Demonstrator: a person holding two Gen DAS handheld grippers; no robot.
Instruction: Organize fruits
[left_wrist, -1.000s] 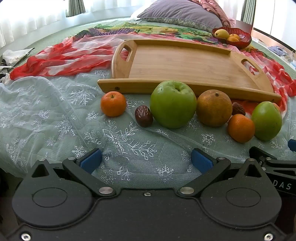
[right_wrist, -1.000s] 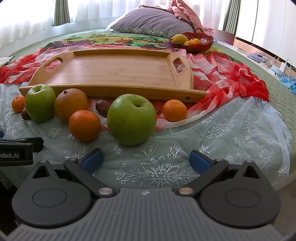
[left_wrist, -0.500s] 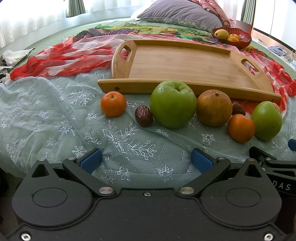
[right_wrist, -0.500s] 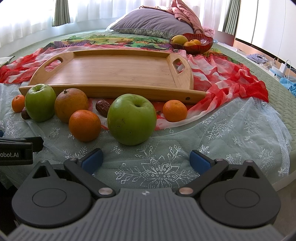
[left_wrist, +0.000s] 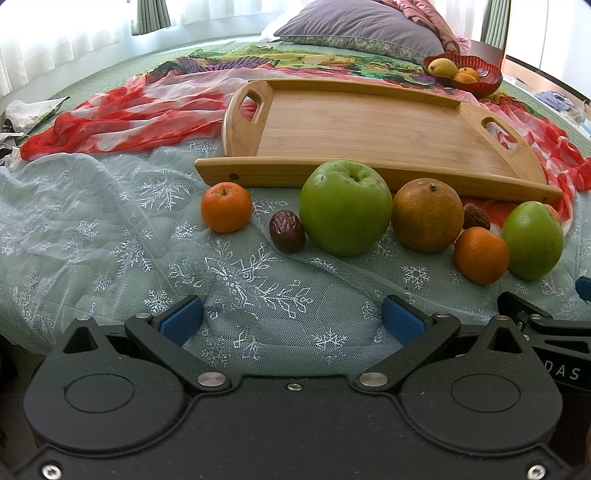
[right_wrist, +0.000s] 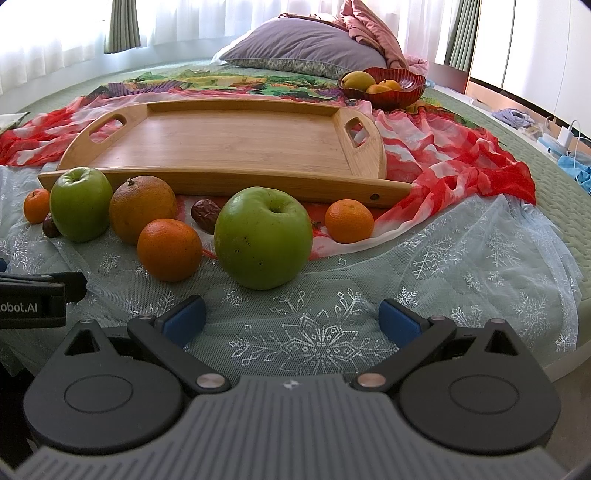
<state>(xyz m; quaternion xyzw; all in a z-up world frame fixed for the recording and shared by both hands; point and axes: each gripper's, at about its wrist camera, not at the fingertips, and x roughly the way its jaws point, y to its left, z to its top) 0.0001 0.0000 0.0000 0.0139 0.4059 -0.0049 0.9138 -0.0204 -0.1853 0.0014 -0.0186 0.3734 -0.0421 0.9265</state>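
- Left gripper (left_wrist: 291, 319): jaws wide, empty, near a green apple (left_wrist: 345, 208).
- Right gripper (right_wrist: 291, 319): jaws wide, empty.
- Bamboo tray (right_wrist: 221, 136): beyond the fruit row.

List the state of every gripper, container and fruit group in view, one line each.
left gripper: open, empty.
right gripper: open, empty.
wooden tray: empty, flat on the bed.
red bowl: holds fruit.
green apples: upright, on the lace cloth, outside the tray.
dates: loose among the fruit.
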